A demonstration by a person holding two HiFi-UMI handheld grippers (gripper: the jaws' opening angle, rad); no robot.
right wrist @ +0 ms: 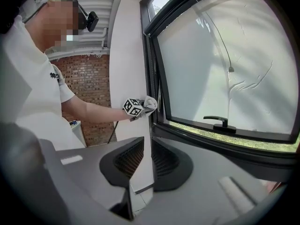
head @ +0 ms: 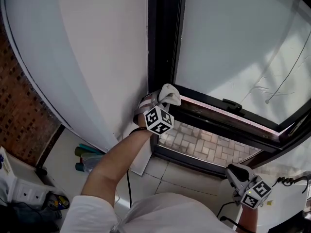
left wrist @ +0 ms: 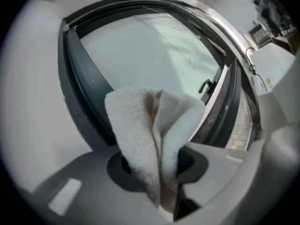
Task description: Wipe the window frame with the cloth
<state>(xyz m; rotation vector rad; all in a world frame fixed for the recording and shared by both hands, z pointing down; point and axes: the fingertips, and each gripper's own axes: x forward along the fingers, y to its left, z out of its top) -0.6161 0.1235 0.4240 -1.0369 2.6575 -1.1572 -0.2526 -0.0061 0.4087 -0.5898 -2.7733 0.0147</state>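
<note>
White wall (head: pixel 97 57) and a patch of brickwork (head: pixel 19 110) flank the dark window frame (head: pixel 163 38), whose sash (head: pixel 218 116) stands open over paving (head: pixel 204 142). At the frame's upright, near the sash's lower corner, the left gripper (head: pixel 161 100) pinches a folded white cloth (head: pixel 170 95) (its fluffy end sticks up past the jaws) and holds it against the dark metal. The right gripper (head: pixel 237 173) hangs low, well apart from the frame, jaws pressed together with nothing between them. A black handle (head: pixel 232 104) sits on the sash's lower rail.
</note>
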